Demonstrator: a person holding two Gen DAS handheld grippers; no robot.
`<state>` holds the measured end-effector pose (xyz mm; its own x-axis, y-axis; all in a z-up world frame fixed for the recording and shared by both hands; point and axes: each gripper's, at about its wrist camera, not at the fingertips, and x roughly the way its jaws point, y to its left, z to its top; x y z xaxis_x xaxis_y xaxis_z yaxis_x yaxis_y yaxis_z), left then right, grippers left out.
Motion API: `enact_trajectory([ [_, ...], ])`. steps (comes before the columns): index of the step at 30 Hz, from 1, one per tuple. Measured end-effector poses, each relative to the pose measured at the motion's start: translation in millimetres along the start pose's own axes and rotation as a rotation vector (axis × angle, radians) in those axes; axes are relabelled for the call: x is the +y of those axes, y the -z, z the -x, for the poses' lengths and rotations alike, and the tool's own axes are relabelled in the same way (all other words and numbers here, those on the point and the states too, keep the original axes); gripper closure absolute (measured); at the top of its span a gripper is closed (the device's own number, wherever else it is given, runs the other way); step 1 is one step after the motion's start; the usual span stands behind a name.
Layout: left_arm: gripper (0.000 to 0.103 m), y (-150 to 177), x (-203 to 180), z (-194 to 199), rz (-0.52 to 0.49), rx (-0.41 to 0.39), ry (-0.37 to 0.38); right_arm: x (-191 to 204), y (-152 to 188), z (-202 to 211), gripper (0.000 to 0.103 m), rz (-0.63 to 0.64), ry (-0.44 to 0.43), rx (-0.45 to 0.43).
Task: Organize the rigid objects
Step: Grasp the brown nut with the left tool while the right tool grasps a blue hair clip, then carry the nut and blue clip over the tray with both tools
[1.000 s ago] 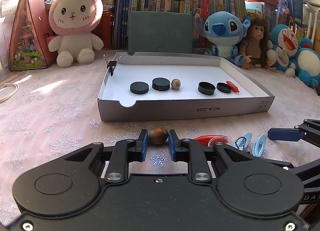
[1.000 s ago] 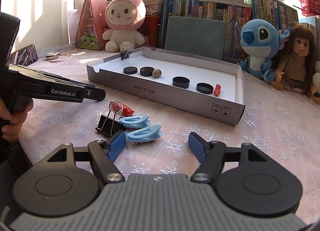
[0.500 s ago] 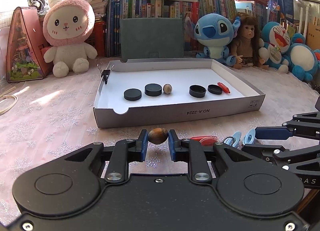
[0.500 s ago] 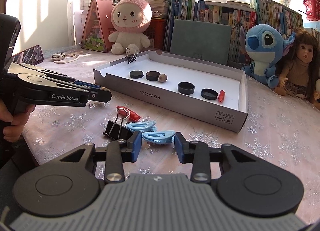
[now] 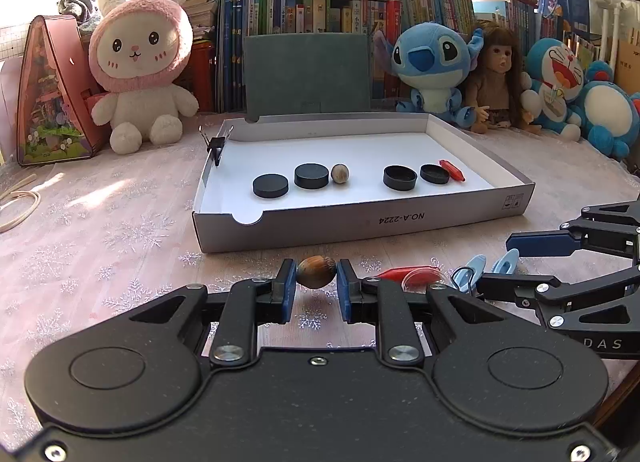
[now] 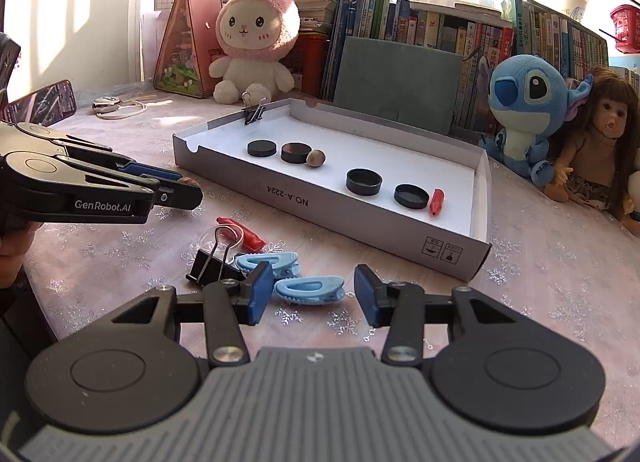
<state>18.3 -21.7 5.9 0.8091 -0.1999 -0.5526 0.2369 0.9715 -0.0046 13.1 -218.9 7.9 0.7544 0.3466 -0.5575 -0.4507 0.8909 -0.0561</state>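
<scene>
The left gripper (image 5: 316,277) points forward and slightly down, its blue fingers (image 5: 287,289) pinched on a nut (image 5: 316,271) held above the surface. The right gripper (image 6: 308,293) sits at a like tilt, its jaws just having opened wider; they stand apart with a blue clip (image 6: 310,289) between the fingers (image 6: 258,292), untouched. A hand (image 6: 14,244) shows at the left gripper's grip.

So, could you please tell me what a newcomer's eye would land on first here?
Probably the brown nut pinched in the left gripper, just short of the shallow white box. Next, the pink-hooded rabbit plush against the books behind, and the blue clip on the cloth between the right gripper fingers.
</scene>
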Motion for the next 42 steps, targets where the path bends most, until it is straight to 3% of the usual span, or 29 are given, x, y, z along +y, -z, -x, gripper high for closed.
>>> enact_trajectory([
  [4, 0.083, 1, 0, 0, -0.004, 0.003, -0.002, 2, 2, 1, 0.042, 0.007, -0.001, 0.007],
  [6, 0.083, 1, 0, 0, -0.003, 0.003, -0.003, 3, 3, 3, 0.048, 0.009, -0.003, 0.005],
  [7, 0.083, 1, 0, 0, -0.002, 0.003, -0.003, 4, 3, 4, 0.056, 0.011, -0.003, 0.006],
  [9, 0.083, 0, 0, 0, 0.001, 0.000, -0.001, 5, 3, 5, 0.058, 0.016, 0.008, 0.002],
  [18, 0.083, -14, 4, 3, 0.015, -0.006, 0.013, -1, -12, 14, 0.058, -0.037, 0.062, -0.037],
  [31, 0.083, -85, 20, -16, 0.070, -0.070, 0.040, -44, -67, -5, 0.058, -0.243, 0.116, -0.027],
  [36, 0.083, -114, 28, -37, 0.115, -0.028, 0.096, -68, -94, -24, 0.059, -0.343, 0.086, 0.015],
  [42, 0.083, -136, 33, -73, 0.143, 0.064, 0.089, -84, -116, -49, 0.059, -0.429, 0.058, 0.092],
])
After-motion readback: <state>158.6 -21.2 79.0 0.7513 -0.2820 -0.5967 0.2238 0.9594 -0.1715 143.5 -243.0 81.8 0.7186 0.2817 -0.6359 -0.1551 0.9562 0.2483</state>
